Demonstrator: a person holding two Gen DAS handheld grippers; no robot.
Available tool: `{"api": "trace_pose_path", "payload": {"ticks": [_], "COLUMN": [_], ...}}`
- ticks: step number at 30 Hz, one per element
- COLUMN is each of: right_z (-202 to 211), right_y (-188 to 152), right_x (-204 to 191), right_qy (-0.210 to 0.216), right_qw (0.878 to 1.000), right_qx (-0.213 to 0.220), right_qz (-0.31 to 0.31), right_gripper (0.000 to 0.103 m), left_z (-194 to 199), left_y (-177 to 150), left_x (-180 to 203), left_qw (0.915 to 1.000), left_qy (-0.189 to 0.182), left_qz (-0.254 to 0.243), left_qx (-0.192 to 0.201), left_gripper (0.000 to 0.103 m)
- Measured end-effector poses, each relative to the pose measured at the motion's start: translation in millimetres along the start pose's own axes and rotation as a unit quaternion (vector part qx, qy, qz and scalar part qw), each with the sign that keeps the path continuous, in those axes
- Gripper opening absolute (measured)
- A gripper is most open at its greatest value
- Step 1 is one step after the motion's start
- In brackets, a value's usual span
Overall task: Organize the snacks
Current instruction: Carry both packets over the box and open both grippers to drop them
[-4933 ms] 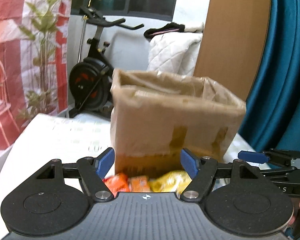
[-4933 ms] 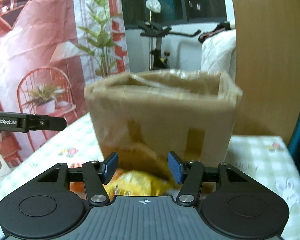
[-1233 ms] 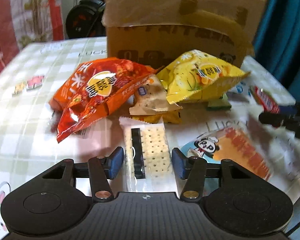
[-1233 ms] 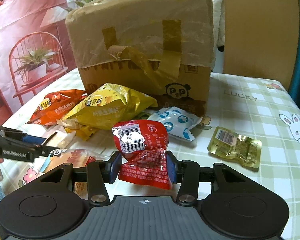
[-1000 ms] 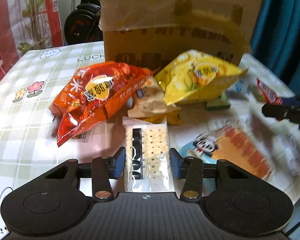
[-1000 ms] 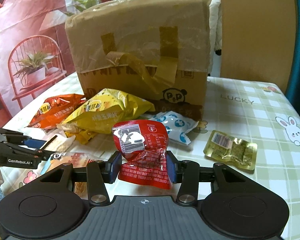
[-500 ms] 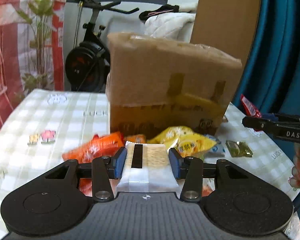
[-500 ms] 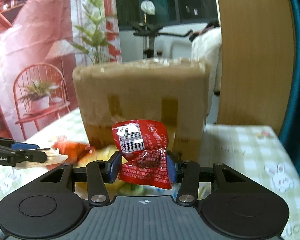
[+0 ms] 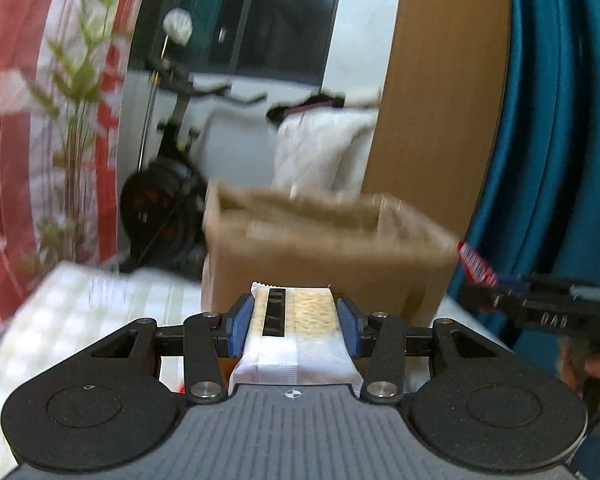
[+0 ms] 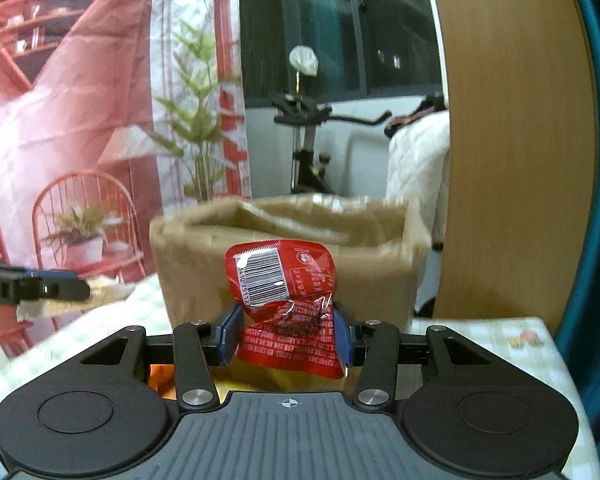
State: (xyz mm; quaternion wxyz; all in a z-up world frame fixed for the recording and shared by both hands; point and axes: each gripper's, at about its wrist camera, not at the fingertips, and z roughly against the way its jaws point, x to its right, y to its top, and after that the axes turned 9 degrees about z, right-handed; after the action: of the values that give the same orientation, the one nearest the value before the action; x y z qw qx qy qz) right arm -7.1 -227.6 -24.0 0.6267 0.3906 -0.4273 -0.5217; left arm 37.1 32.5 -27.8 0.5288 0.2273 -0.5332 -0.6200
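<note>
My left gripper (image 9: 295, 326) is shut on a clear cracker pack (image 9: 294, 332) and holds it in the air, level with the front wall of the open cardboard box (image 9: 332, 256). My right gripper (image 10: 285, 334) is shut on a red snack packet (image 10: 286, 296), raised in front of the same box (image 10: 204, 264), near its rim. Each gripper also shows at the edge of the other's view: the right one with its red packet in the left wrist view (image 9: 500, 284), the left one in the right wrist view (image 10: 66, 286). The other snacks on the table are mostly hidden below the grippers.
The checked tablecloth (image 9: 84, 300) lies under the box. An exercise bike (image 9: 168, 200) and a white quilted cover (image 9: 320, 152) stand behind it. A wooden panel (image 10: 508, 160) and a teal curtain (image 9: 560, 120) are at the right, and a red printed backdrop (image 10: 68, 120) at the left.
Both grippers closed on their packs on the table and have lifted them; over the last half second they rose further, so the box's open top now shows.
</note>
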Motion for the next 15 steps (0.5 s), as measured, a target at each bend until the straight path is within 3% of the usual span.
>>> {"api": "trace_pose_path", "payload": {"ticks": [7,11,15], "right_z": [-33.3,-78.1,-119.2], "right_y": [52.1,72.0,76.4], "right_x": [17.7,32.8,44.5], "right_qy": [-0.006,-0.018,-0.034], "right_qw": [0.999,0.999,0.998], "right_qx": [0.017,-0.009,-0.041], "right_qz": [0.028,0.031,0.029], "right_gripper": [0.043,0.043,0.043], "left_z": [-40.0,-88.6,-138.4], "left_y": [64.9,90.6,99.9], "left_x": [26.6,27.8,21.2], "left_qw": [0.9974,0.9981,0.9997], "left_qy": [-0.017,-0.016,-0.003], "left_qz": [-0.029,-0.016,0.000], "left_qx": [0.064,0.058,0.023], "left_gripper": [0.048,0.048,0.048]}}
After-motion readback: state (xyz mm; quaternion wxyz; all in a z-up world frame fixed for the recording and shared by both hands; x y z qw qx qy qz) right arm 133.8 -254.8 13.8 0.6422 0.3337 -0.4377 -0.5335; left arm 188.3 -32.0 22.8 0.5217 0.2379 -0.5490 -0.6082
